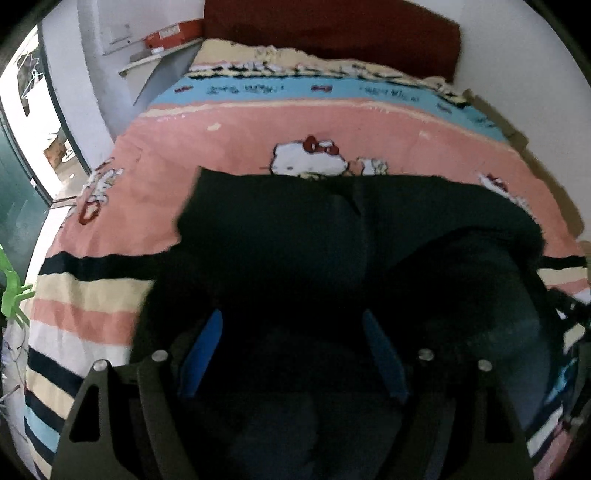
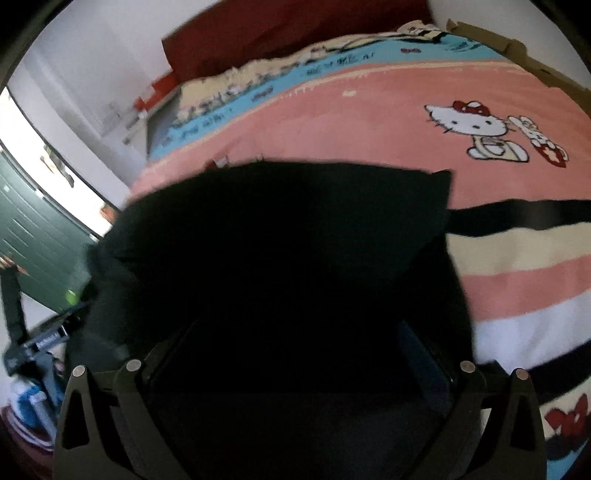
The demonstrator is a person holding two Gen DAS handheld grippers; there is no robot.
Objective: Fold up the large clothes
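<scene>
Fabric of a dark garment [image 1: 295, 236] covers the near half of a bed [image 1: 236, 125] spread with a pink, blue, cream and black striped blanket [image 1: 92, 306] that carries a white cartoon cat [image 1: 310, 158] with a red bow. The garment lies flat with a straight far edge and a squared corner on the left, and a rounded bulge of cloth on its right side. The left gripper [image 1: 293, 350] hangs over it, its blue-padded fingers [image 1: 205, 350] spread wide apart with nothing pinched between them; only the dark cloth lies beneath. From the right wrist, the same garment [image 2: 280, 236] fills the middle of the view, its far right corner pointed against the pink stripe. The right gripper [image 2: 295, 354] also has its fingers [image 2: 424, 362] wide apart above the cloth, gripping nothing. A dark red headboard [image 1: 332, 33] stands against the white wall at the bed's far end
</scene>
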